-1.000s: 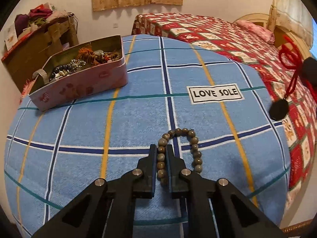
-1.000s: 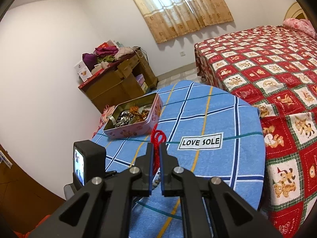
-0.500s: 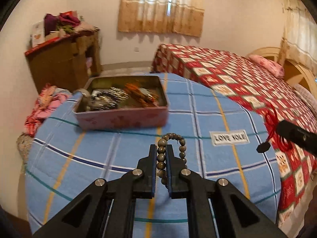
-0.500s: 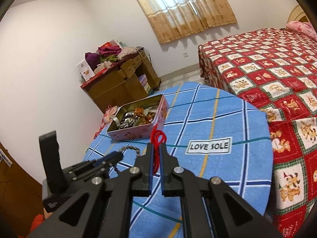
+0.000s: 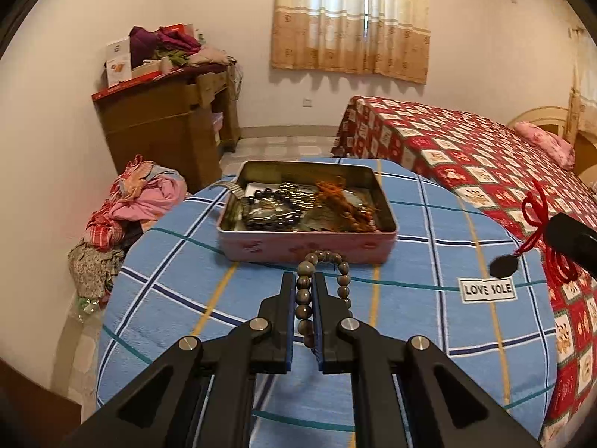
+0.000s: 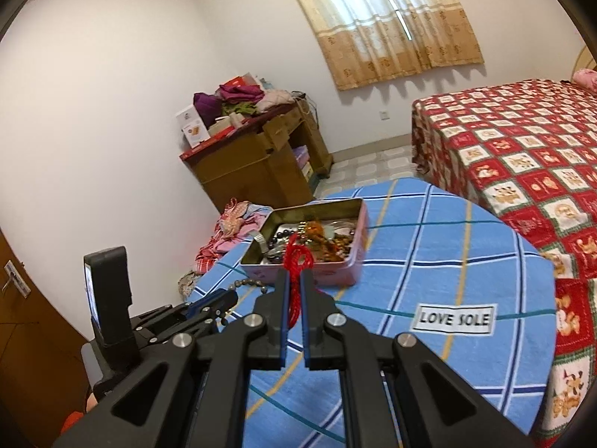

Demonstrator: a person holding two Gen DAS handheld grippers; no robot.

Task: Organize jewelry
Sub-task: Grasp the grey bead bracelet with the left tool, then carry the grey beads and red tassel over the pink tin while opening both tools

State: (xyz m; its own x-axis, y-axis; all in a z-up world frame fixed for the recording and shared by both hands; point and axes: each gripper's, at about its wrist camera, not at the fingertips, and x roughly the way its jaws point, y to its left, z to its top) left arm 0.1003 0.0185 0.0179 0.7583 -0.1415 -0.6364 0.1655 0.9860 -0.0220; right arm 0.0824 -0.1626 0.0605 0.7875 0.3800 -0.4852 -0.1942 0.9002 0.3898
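1. A brown bead bracelet (image 5: 304, 295) is being gripped between the closed fingers of the left gripper (image 5: 303, 283), its free loop hanging just in front of the near wall of the pink tin (image 5: 306, 250).
2. A red cord (image 6: 296, 265) is being clamped by the right gripper (image 6: 294, 280); in the left wrist view a dark pendant (image 5: 503, 266) is being seen dangling from that cord above the table.
3. The open tin, already filled with mixed beads and chains, is being kept on the blue checked tablecloth (image 5: 410, 313).
4. A "LOVE SOLE" label (image 6: 453, 318) is being shown on the cloth, to the right of the tin.
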